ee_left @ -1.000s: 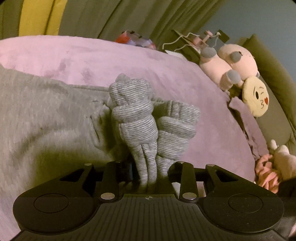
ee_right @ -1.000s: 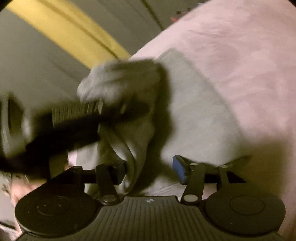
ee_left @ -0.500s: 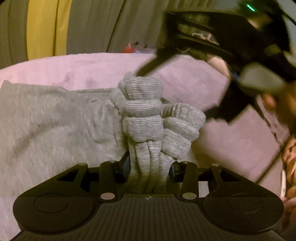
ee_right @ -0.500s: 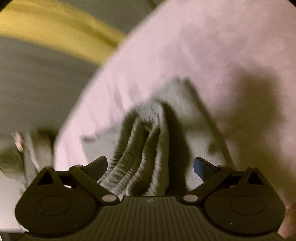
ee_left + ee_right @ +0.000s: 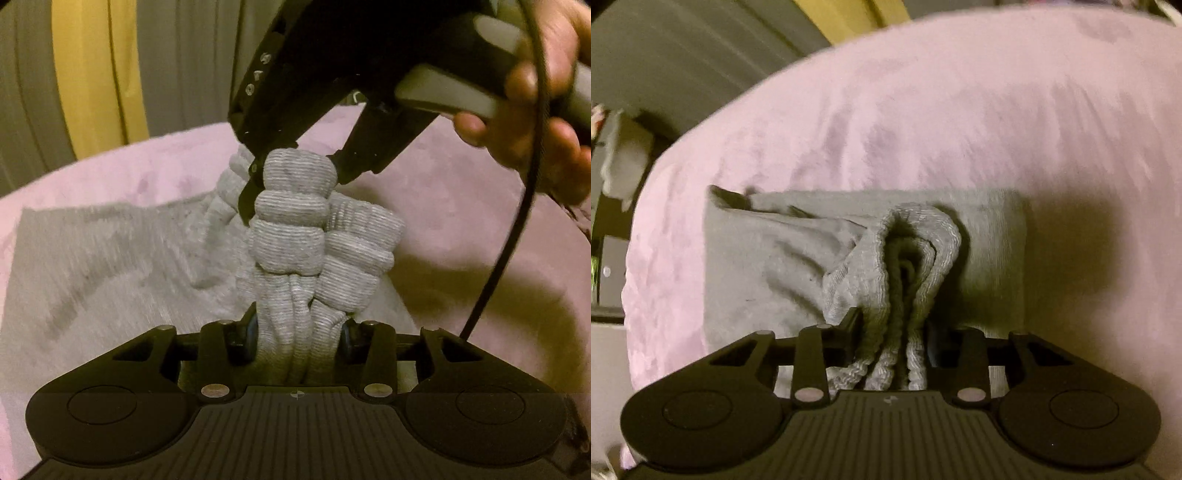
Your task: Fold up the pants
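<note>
Grey sweatpants lie on a pink blanket. My left gripper is shut on the bunched ribbed cuffs, which stand up in front of it. My right gripper is shut on the ribbed edge of the same bunch, with the flat grey pants spread beyond it. In the left wrist view the right gripper's black body comes down from above and its fingers clamp the top of the cuffs, held by a hand.
The pink blanket covers a bed. Grey and yellow curtains hang behind it. A black cable hangs from the right gripper. Furniture stands beyond the bed's left edge.
The right gripper swung over to the cuffs held by the left gripper and went from open to shut on them. The left gripper kept its hold.
</note>
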`<control>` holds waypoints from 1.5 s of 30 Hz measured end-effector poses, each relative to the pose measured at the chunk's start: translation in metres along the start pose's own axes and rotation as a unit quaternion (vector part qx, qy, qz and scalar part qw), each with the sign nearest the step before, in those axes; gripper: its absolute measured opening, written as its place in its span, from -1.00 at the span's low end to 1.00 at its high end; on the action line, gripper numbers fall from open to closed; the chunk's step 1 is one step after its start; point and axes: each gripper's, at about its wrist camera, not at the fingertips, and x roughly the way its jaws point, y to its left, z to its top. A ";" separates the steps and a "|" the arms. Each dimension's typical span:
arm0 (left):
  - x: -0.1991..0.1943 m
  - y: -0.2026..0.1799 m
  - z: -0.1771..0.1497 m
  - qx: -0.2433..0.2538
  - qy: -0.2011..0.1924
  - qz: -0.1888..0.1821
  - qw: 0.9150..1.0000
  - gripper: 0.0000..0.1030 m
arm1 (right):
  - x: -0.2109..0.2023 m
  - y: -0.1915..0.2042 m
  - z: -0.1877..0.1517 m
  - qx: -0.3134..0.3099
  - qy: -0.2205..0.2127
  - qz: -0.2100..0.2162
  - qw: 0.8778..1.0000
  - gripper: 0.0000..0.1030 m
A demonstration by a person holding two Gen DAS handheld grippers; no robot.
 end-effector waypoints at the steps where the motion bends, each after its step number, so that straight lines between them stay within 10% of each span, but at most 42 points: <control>1: 0.000 -0.003 0.000 0.005 0.002 -0.001 1.000 -0.12 | -0.004 -0.001 -0.002 -0.011 -0.012 0.005 1.000 -0.33; 8: 0.010 -0.019 -0.014 0.050 0.057 -0.024 0.997 0.26 | -0.005 -0.047 -0.027 -0.014 -0.032 -0.004 0.999 -0.07; 10: -0.002 -0.010 -0.015 0.020 0.056 -0.046 0.997 0.33 | -0.012 -0.051 -0.029 -0.022 -0.037 -0.032 0.999 0.42; 15: -0.052 0.028 -0.011 -0.100 0.032 -0.137 0.985 0.58 | -0.079 -0.041 -0.038 -0.036 -0.153 -0.024 0.987 0.46; 19: -0.078 0.053 0.006 -0.137 -0.004 -0.082 0.987 0.61 | -0.073 -0.005 -0.040 -0.060 -0.156 0.096 0.981 0.58; 24: -0.062 0.075 0.014 -0.144 0.010 0.043 0.989 0.81 | -0.008 0.003 -0.039 -0.054 -0.075 0.064 0.994 0.54; 27: -0.031 0.085 0.009 -0.150 0.059 0.115 0.980 0.76 | -0.002 -0.034 -0.049 -0.014 -0.095 0.067 0.993 -0.23; 31: -0.008 0.088 -0.003 -0.162 0.098 0.122 0.974 0.76 | -0.017 -0.049 -0.060 0.007 -0.142 0.059 0.988 -0.42; 35: 0.004 0.083 -0.007 -0.142 0.106 0.133 0.975 0.84 | -0.040 -0.029 -0.087 -0.042 -0.261 0.046 0.963 0.79; 40: 0.008 0.085 -0.012 -0.148 0.106 0.133 0.974 0.87 | -0.056 -0.031 -0.076 0.021 -0.288 0.249 0.924 0.93; 45: 0.006 0.091 -0.022 -0.144 0.107 0.133 0.975 0.94 | -0.039 -0.033 -0.061 0.055 -0.183 0.310 0.931 0.93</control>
